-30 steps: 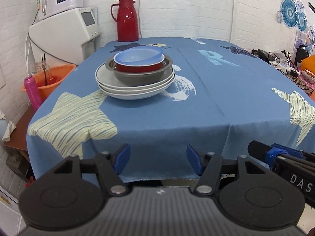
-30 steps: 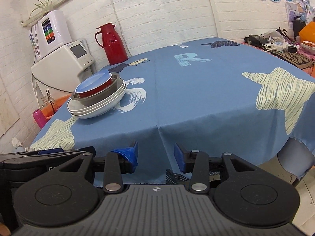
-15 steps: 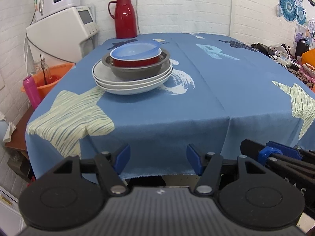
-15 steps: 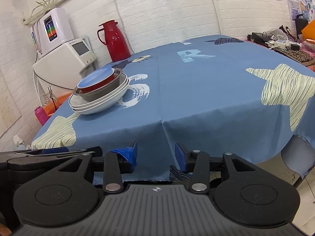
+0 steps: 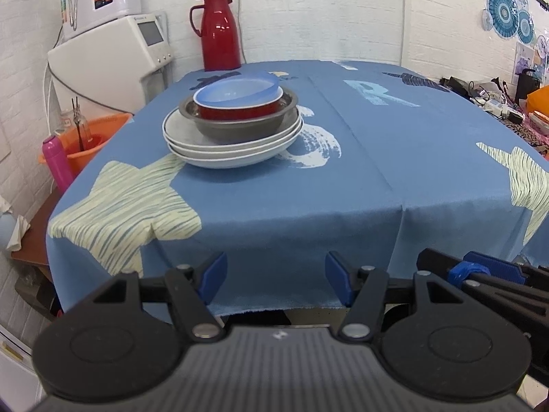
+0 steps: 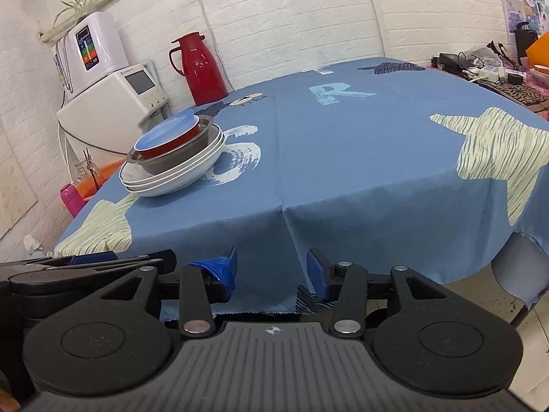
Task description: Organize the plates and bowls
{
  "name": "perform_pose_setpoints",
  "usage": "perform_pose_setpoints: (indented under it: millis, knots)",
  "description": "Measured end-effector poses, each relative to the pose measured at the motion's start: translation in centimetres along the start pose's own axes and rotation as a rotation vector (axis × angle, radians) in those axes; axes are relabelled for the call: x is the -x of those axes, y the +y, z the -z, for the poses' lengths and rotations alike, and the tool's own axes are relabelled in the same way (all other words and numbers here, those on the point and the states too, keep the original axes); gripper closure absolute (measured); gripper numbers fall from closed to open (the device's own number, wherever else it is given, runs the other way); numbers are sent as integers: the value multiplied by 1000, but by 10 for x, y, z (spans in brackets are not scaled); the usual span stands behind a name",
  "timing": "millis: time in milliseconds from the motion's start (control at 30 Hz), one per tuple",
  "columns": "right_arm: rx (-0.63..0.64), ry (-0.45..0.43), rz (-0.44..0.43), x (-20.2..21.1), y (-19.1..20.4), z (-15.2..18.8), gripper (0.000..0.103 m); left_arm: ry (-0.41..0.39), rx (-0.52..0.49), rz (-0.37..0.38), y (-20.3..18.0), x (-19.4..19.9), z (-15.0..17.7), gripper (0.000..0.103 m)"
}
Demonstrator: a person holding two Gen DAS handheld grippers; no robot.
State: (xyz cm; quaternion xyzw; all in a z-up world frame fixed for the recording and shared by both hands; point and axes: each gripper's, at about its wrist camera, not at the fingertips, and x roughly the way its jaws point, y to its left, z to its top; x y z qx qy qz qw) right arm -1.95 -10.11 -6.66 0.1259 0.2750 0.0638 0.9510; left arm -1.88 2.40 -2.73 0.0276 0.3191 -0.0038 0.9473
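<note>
In the left wrist view, an orange bucket [image 5: 99, 130] sits at the left edge beside the table. Right of it, left of centre on the blue tablecloth [image 5: 360, 178], white plates [image 5: 219, 151] carry a grey bowl [image 5: 240, 127], a red bowl [image 5: 236, 111] and a tilted blue bowl [image 5: 236, 91]. A red thermos [image 5: 219, 32] stands behind. At bottom centre the left gripper [image 5: 276, 276] gapes empty; in its own view the right gripper [image 6: 271, 267] is likewise parted, holding nothing.
</note>
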Motion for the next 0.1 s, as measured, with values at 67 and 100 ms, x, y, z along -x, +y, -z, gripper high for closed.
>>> perform_pose_setpoints:
  millis: [67,100]
  knots:
    - [3,1,0,0,1,0,73,-23,-5,-6,-1,4,0,41]
    - [3,0,-1,0,1,0,73,-30,-11,-10,-2,5,0,41]
